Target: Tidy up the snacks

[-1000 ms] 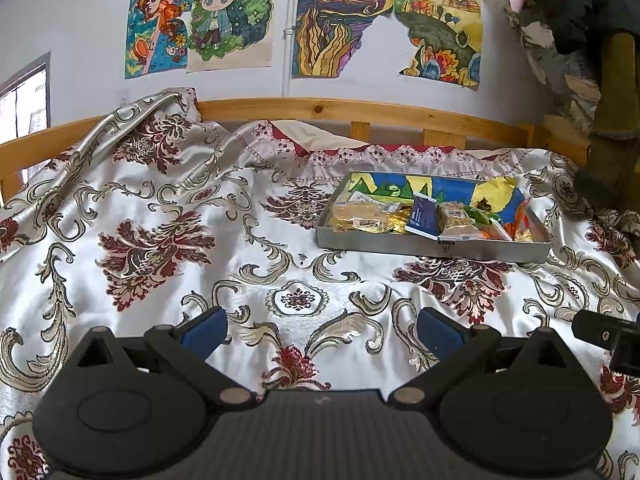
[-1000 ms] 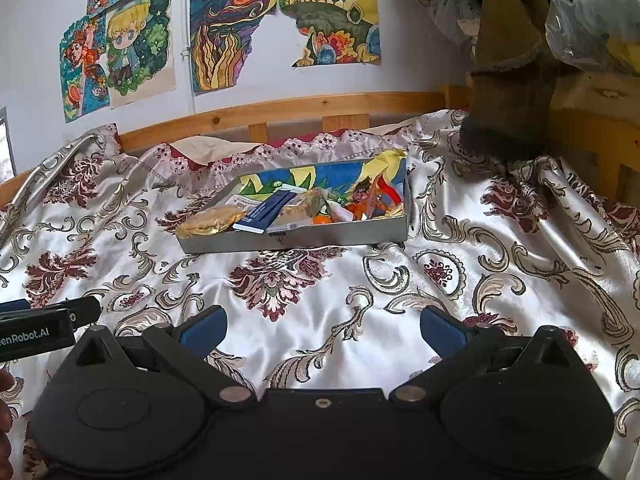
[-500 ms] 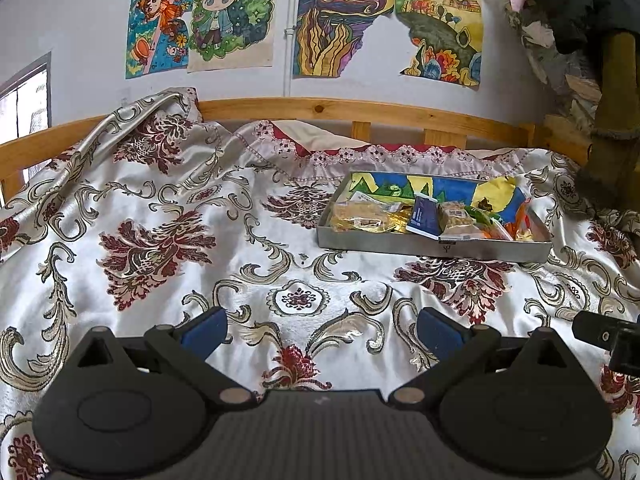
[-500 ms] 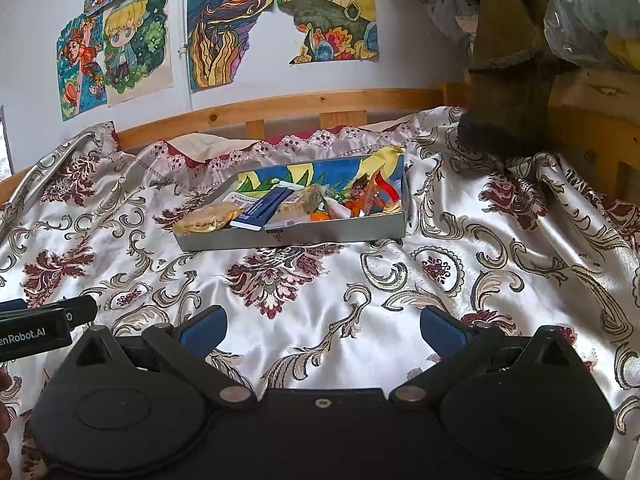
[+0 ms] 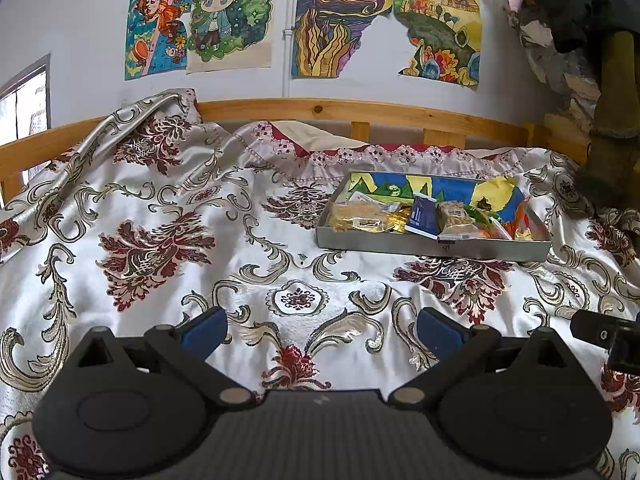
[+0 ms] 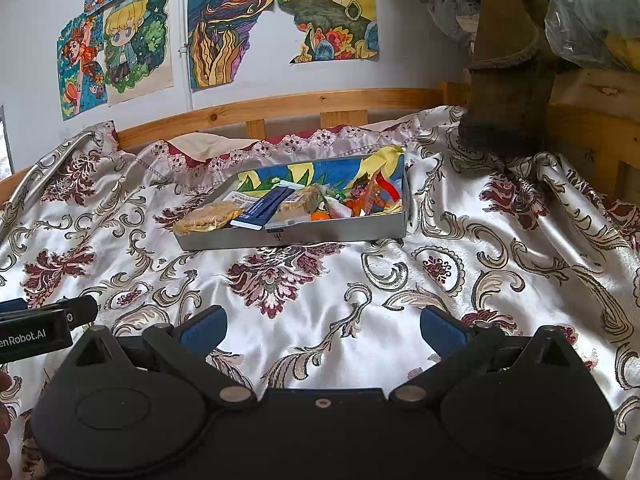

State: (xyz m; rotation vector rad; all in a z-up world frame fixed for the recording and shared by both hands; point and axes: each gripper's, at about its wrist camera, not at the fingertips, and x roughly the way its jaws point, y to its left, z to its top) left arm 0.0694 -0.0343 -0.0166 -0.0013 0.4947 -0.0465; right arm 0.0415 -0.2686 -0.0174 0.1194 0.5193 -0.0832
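A shallow grey tin box (image 5: 432, 245) (image 6: 296, 237) lies on the bedspread, holding several snacks: a golden cracker pack (image 5: 368, 216) (image 6: 210, 216), a dark blue packet (image 5: 424, 218) (image 6: 264, 208), a clear-wrapped bar (image 5: 456, 218) (image 6: 300, 204) and orange and red wrappers (image 5: 516, 228) (image 6: 368, 198). My left gripper (image 5: 320, 328) stands open over the bedspread, well short of the box, with nothing between its fingers. My right gripper (image 6: 322, 326) is likewise open and empty, nearer the viewer than the box.
The patterned satin bedspread (image 5: 160, 240) covers the bed. A wooden headboard rail (image 5: 360, 110) and a wall with drawings (image 5: 332, 20) stand behind. Hanging clothes (image 6: 508, 60) and a plastic bag (image 6: 592, 12) crowd the right. The other gripper's tip (image 6: 48, 320) (image 5: 604, 336) shows at each view's edge.
The right wrist view has shifted slightly: the box sits a little lower and more to the left. The left gripper has hardly moved. Both stay open.
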